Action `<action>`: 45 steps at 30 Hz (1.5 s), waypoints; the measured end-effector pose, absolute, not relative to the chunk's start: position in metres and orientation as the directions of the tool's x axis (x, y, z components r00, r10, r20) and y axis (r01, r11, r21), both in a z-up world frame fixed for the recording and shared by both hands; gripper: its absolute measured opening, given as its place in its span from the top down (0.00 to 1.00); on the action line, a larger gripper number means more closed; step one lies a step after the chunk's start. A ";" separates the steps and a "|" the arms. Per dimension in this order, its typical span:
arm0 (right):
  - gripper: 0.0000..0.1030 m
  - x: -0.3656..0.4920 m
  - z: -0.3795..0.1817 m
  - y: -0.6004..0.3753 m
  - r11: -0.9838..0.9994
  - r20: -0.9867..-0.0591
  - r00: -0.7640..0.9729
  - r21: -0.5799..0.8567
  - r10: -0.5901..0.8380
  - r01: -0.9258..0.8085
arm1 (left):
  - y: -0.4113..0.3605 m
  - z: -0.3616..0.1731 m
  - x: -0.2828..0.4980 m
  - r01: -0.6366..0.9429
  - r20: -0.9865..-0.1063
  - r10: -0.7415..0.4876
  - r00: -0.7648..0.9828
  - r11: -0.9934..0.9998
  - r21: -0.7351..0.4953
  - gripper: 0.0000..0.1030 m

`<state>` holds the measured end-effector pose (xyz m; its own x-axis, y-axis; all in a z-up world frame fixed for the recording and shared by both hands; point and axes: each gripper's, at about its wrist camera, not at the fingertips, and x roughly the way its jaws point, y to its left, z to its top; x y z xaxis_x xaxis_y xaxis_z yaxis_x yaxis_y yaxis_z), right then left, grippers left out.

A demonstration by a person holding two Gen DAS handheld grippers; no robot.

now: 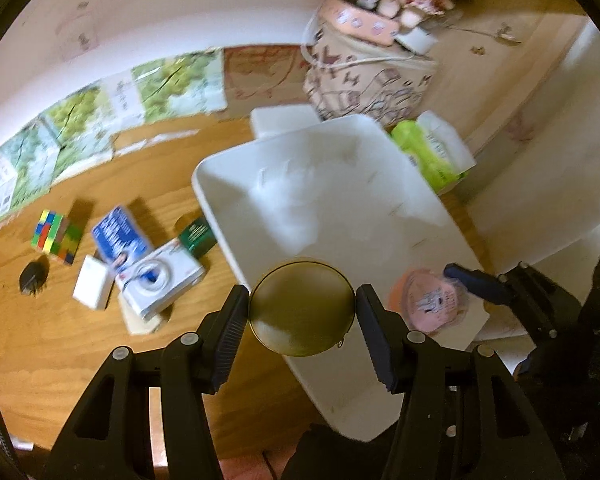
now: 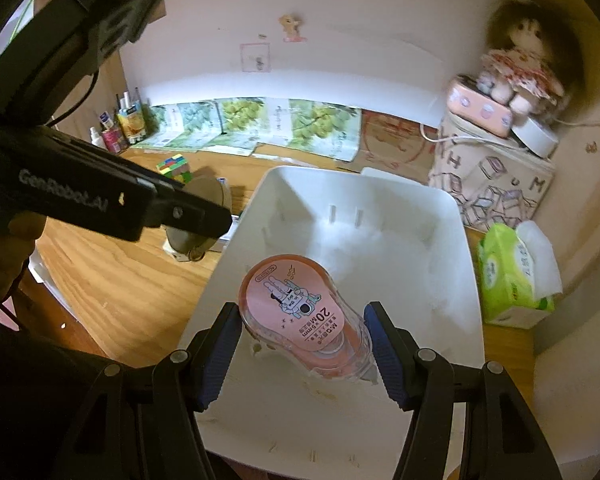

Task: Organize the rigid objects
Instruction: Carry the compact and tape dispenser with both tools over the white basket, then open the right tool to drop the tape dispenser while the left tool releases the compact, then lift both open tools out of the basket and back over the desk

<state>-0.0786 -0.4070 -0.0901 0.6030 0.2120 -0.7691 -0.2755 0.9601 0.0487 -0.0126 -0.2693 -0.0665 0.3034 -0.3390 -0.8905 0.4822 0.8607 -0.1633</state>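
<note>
My left gripper (image 1: 302,309) is shut on a round gold tin (image 1: 302,309), held over the near left rim of a white plastic bin (image 1: 340,152). My right gripper (image 2: 304,332) is shut on a pink correction-tape dispenser (image 2: 300,312) and hangs over the inside of the same bin (image 2: 380,200). The left wrist view also catches the pink dispenser (image 1: 430,300) and a blue fingertip (image 1: 476,282) of the right gripper at the bin's right side. The right wrist view shows the left gripper's body (image 2: 100,204) with the tin (image 2: 204,216) beyond it.
On the wooden desk left of the bin lie a colourful cube puzzle (image 1: 56,236), a blue-and-white box (image 1: 120,240), a white box with a ring picture (image 1: 160,280), a small white box (image 1: 93,288), a green box (image 1: 198,236) and a dark clip (image 1: 32,278). A green tissue pack (image 2: 512,276) and a patterned bag (image 2: 492,184) stand right of the bin.
</note>
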 end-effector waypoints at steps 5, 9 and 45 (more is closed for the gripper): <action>0.38 -0.077 -0.095 -0.420 0.968 -0.774 0.604 0.045 0.191 -0.248 | -0.284 -0.062 -0.014 0.527 -0.857 -0.390 0.336 0.833 -0.172 0.43; 0.38 -0.075 -0.096 -0.428 0.971 -0.775 0.605 0.043 0.181 -0.235 | -0.291 -0.059 -0.014 0.546 -0.837 -0.412 0.360 0.821 -0.169 0.43; 0.28 -0.055 -0.090 -0.377 0.987 -0.788 0.600 0.056 0.136 -0.151 | -0.167 -0.021 -0.007 0.413 -0.595 -0.504 0.626 0.862 -0.294 0.23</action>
<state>-0.0551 -0.3769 -0.0899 0.6001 0.1363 -0.7883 -0.1511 0.9870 0.0556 -0.0067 -0.1669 -0.0212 0.6264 -0.5035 -0.5950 0.4130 0.8618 -0.2945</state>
